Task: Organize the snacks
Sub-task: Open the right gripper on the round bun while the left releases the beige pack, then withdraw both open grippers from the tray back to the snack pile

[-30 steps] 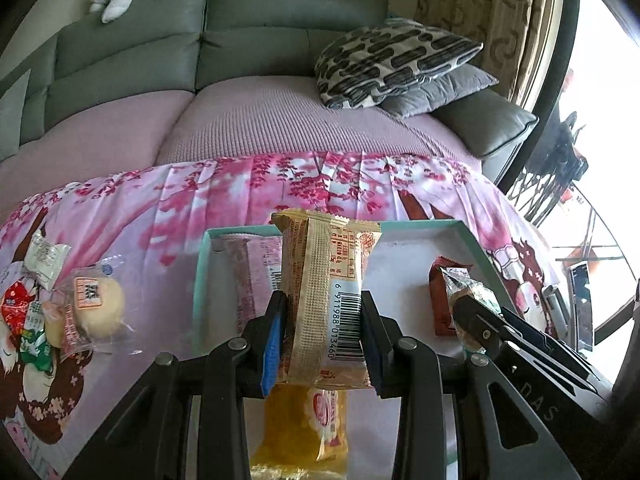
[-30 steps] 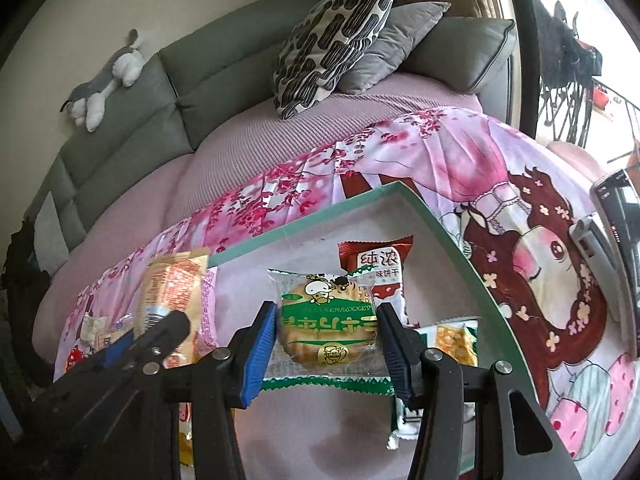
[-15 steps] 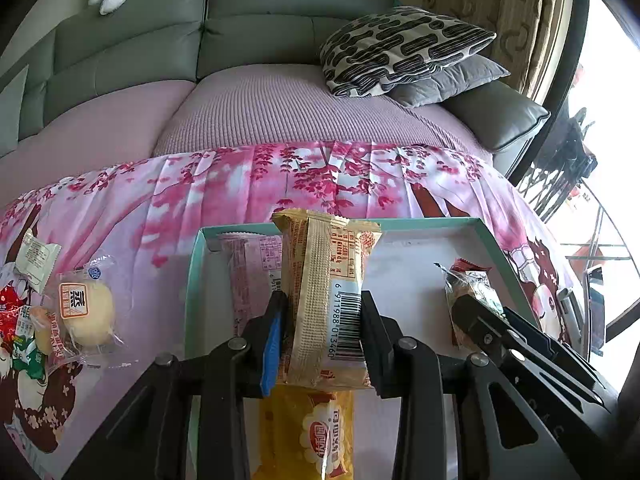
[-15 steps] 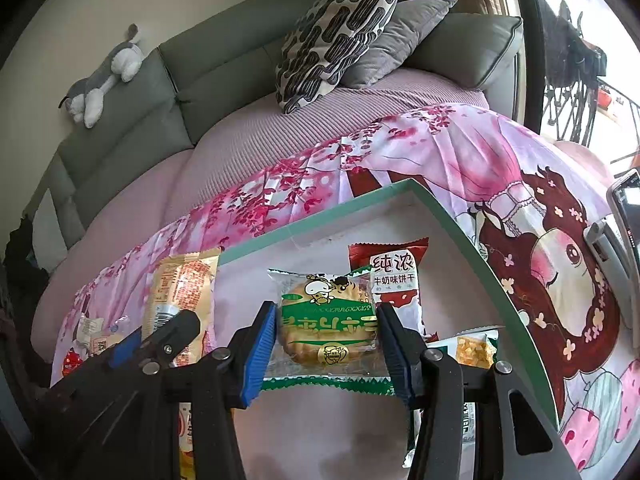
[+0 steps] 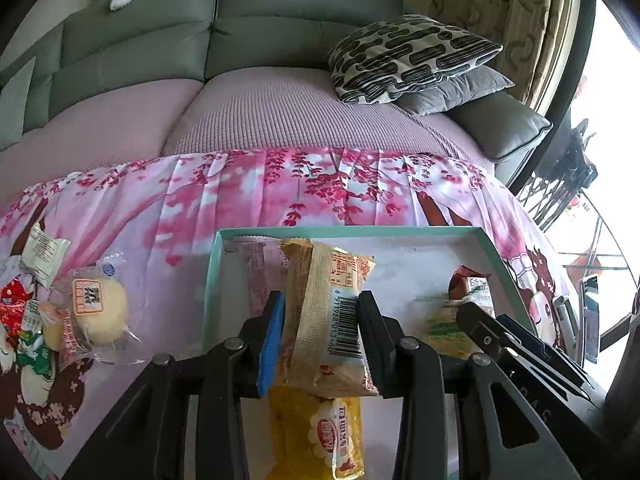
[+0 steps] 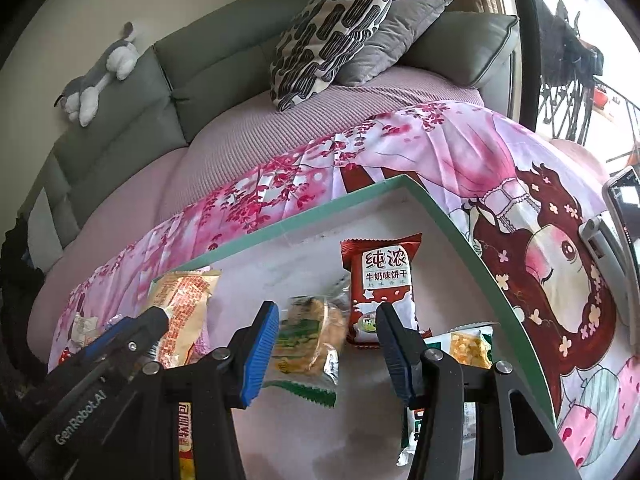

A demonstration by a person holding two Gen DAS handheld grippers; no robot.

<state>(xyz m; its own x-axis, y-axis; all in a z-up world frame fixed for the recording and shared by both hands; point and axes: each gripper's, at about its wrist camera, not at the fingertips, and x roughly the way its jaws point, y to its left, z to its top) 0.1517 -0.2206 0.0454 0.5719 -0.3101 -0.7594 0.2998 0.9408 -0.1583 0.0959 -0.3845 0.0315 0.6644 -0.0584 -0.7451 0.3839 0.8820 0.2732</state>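
Note:
My left gripper (image 5: 320, 332) is shut on a beige snack packet with a barcode (image 5: 328, 312), held above the teal-rimmed box (image 5: 344, 233). A yellow packet (image 5: 320, 436) lies under it in the box. My right gripper (image 6: 326, 344) is open; the green cookie packet (image 6: 308, 340) is blurred between its jaws, tilted, falling free into the box (image 6: 448, 216). A red biscuit packet (image 6: 380, 280) lies behind it. The beige packet also shows in the right wrist view (image 6: 180, 308).
Loose snacks, among them a wrapped yellow bun (image 5: 96, 312), lie on the pink cloth left of the box. A phone (image 6: 624, 240) lies at the right. A grey sofa with cushions (image 5: 404, 56) stands behind.
My right gripper has opened and let go of the green cookie packet, which drops and tilts. My left gripper still holds the beige packet over the box.

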